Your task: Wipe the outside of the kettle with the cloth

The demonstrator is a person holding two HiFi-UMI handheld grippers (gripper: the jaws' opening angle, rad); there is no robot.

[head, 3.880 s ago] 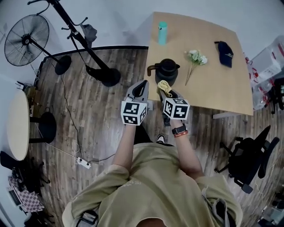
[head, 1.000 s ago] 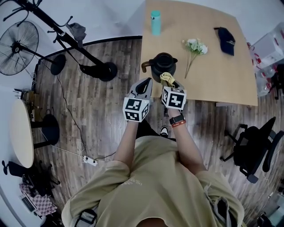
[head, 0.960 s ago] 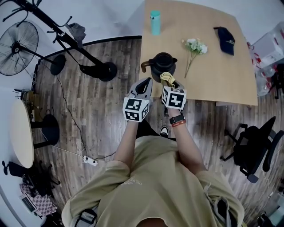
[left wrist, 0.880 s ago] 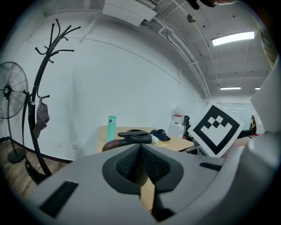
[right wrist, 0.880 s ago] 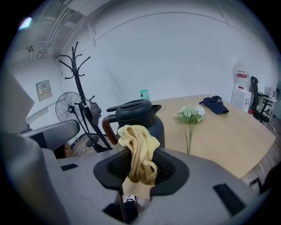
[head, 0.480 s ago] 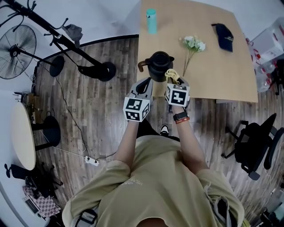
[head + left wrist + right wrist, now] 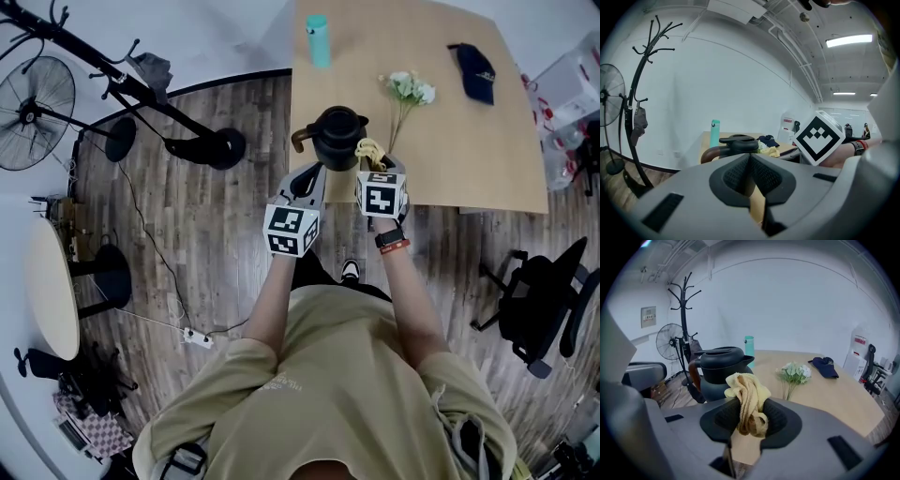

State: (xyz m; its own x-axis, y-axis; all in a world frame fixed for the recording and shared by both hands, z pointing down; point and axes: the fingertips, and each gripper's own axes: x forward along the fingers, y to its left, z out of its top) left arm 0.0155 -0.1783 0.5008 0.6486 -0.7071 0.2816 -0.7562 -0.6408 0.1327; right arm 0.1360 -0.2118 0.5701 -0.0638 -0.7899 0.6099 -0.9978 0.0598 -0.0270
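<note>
The kettle (image 7: 337,138) stands on the wooden table (image 7: 469,150) close to its left edge, with its brown handle reaching out towards that edge and the near edge a little way in front of it. The right gripper (image 7: 379,167) is clamped on a bunched yellow cloth (image 7: 368,150), which sits just beside the kettle's right flank; whether it touches cannot be told. The left gripper (image 7: 307,176) hangs over the near-left corner of the table, its jaws pressed together with nothing between them.

To the right of the kettle the tabletop lies bare along the near edge. Further back lie a bunch of flowers (image 7: 408,89), a dark cap (image 7: 472,70) and a teal bottle (image 7: 317,40) near the far edge. Left of the table is plank floor (image 7: 216,244), with a coat stand (image 7: 141,89) and a fan (image 7: 37,98) well apart.

In the right gripper view a wall plate (image 7: 648,316) and a red-and-white sign (image 7: 860,341) carry print too small to read. The cap bears a pale mark, illegible.
</note>
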